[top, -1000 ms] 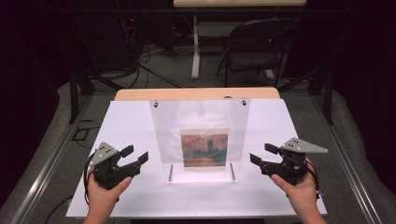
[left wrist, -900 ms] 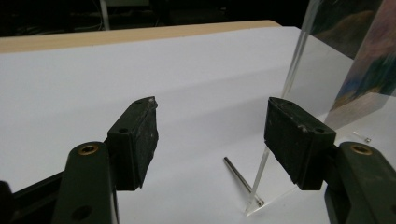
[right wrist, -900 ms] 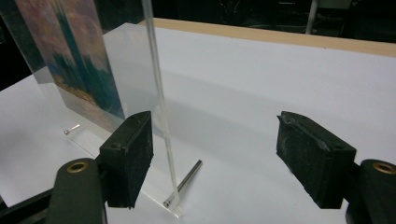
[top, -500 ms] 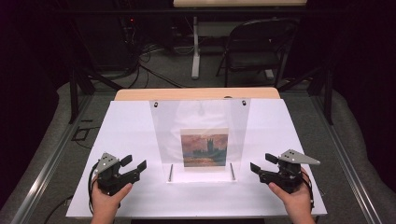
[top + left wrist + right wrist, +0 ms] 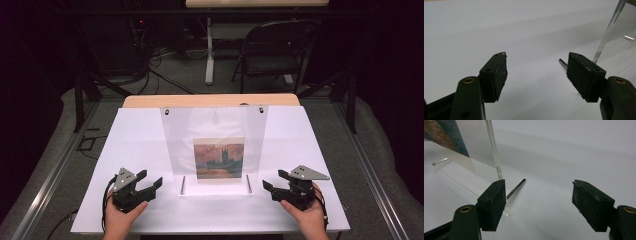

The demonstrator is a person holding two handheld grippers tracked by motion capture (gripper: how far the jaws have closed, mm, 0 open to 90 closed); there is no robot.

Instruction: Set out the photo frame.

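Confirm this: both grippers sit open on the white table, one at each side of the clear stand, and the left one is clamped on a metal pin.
Wrong on the clamp. The left gripper holds nothing: the left gripper view shows its jaws apart over bare white table, with the metal pin lying beyond them. Both grippers are open, with the right gripper across the clear stand.

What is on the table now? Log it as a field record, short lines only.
surface: white table
centre: clear panel, upright, two screws at its top
picture: painting showing through the panel, low in it
pins: two metal pins lying at the panel's foot, one on each side
left tongs: open, holding nothing, left of the panel
right tongs: open, holding nothing, right of the panel
hands: one on each tongs, at the near edge
background: folding chair, cables on the floor
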